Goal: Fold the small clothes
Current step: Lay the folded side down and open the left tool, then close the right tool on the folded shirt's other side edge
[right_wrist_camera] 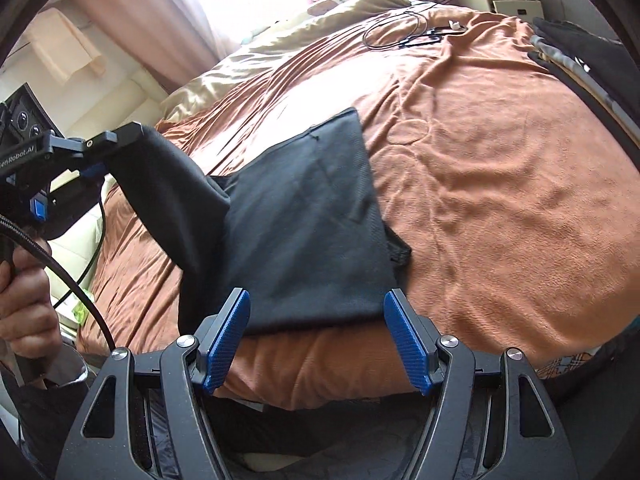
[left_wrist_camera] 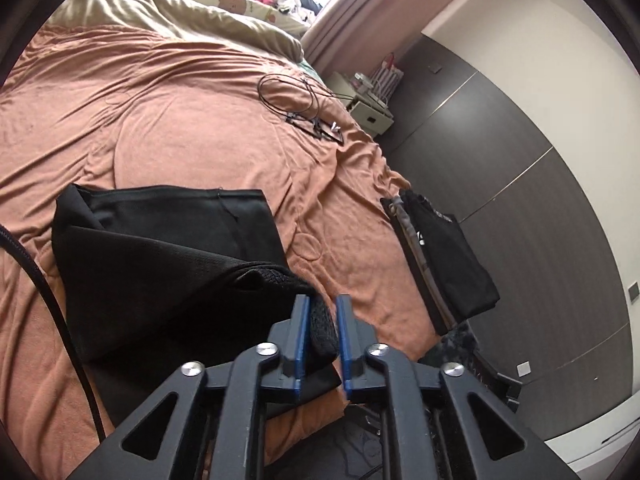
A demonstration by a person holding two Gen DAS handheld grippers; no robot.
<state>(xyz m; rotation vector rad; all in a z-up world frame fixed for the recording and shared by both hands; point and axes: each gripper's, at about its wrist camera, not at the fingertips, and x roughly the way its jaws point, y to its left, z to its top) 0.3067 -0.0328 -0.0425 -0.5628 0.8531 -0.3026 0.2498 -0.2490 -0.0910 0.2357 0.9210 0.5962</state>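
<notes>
Black mesh fabric fills the middle of both my views: one dark garment point(left_wrist_camera: 160, 248) lies partly folded on the orange-brown bed cover point(left_wrist_camera: 180, 112), near the edge closest to me.

From my left wrist camera I see the left tongs point(left_wrist_camera: 323, 334) with the blue pads only a narrow gap apart and a bunched edge of the garment sitting between them. The left pad touches the cloth; the right pad shows a slim gap, so I read the grip as slack rather than pressing. My right wrist view shows what this one cannot: the same tongs point(right_wrist_camera: 102, 152) from the side, lifted above the bed, with a fold of the garment draped up to them, and the person's hand point(right_wrist_camera: 24, 300) on the handle with a black cable looping below.

My right tongs point(right_wrist_camera: 318, 340) stand wide apart with nothing between the pads, hovering just beyond the garment's near edge.

Only the left view shows the dark wardrobe panels point(left_wrist_camera: 520, 208) and the full stack of folded dark clothes point(left_wrist_camera: 444, 256) at the bed's edge; the right view catches just its corner.

Counted: one garment being worked, one folded stack, one coiled black cable point(left_wrist_camera: 292, 96) further up the bed, one tan pillow point(left_wrist_camera: 168, 8), two tongs.
</notes>
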